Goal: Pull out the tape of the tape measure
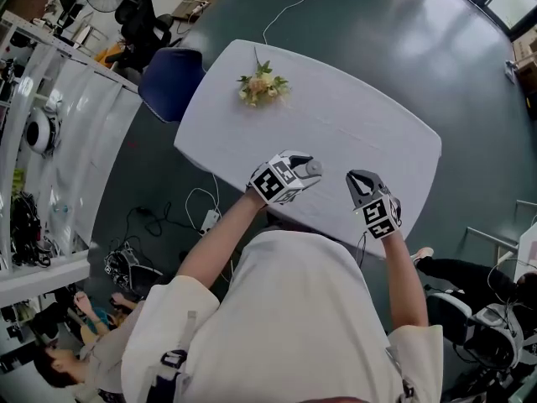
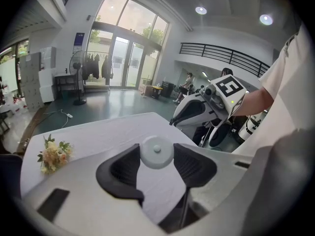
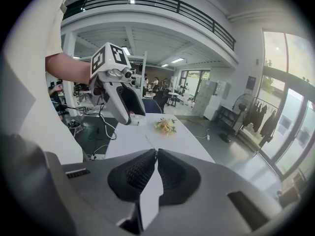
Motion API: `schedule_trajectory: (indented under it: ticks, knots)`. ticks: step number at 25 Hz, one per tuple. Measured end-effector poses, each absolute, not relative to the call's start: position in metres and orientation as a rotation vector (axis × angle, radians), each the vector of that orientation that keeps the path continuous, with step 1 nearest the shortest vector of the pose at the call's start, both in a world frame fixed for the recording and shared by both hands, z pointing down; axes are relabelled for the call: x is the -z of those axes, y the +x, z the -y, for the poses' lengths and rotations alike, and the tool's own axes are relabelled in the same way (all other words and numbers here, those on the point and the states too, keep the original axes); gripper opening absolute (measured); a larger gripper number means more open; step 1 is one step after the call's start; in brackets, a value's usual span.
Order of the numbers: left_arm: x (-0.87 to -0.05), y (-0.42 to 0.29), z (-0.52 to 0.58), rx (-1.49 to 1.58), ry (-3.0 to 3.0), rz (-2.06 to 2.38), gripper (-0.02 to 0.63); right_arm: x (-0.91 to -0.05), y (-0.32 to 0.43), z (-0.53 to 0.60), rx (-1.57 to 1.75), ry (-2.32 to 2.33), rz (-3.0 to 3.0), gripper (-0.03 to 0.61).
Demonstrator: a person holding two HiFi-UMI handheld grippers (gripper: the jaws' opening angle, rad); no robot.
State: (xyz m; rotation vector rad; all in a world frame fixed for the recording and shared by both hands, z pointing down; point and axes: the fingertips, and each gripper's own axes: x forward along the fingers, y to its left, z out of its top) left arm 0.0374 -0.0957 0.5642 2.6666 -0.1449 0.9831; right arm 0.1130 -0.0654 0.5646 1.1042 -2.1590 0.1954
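Your left tongs (image 1: 311, 169) are clamped on the small round white plastic tape measure (image 2: 156, 152), pads on opposite sides of its rim. It sits in the air over the near edge of the white oval counter (image 1: 369, 116), well clear of the small pale flower bouquet (image 1: 262, 85) at the far left. Your right tongs (image 3: 155, 153) are closed with nothing between them, just right of the left pair.

Risks from here:
- The grip is on a curved rim at two points. A pull off the pad line will likely spin the case or pop it out; it then drops to the counter, or to the floor past the near edge.
- Right tongs must open before they can take the tape end. Go in closed and you knock the case.
- No tape or end tab shows in any view. The slot may face away from your right tongs; re-orient first.
- If it's spring-loaded, a slipped tab snaps back.

Orientation: the flat face with its centre button points back along the left tongs. A disc case has no real long axis. Slot direction: can't tell.
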Motion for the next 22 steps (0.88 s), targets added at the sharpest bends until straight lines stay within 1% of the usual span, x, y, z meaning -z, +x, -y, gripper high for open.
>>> schedule_trajectory:
  ticks: [7,12,16,19,22]
  knots:
    - [-0.565,0.031,0.094,-0.999,2.695,0.149,0.216,-0.566,0.116,0.065,-0.194,1.121,2.138,0.041]
    - [-0.567,0.011,0.099,-0.996,2.673,0.198,0.216,-0.563,0.138,0.058,-0.253,1.193,2.092,0.041]
    - [-0.568,-0.001,0.099,-0.972,2.668,0.193,0.216,-0.569,0.139,0.051,-0.267,1.192,2.082,0.041]
    - [-0.576,-0.015,0.091,-1.015,2.678,0.205,0.216,-0.576,0.137,0.04,-0.273,1.226,2.048,0.041]
    - [-0.578,-0.021,0.101,-1.007,2.662,0.221,0.216,-0.576,0.154,0.045,-0.292,1.27,2.022,0.041]
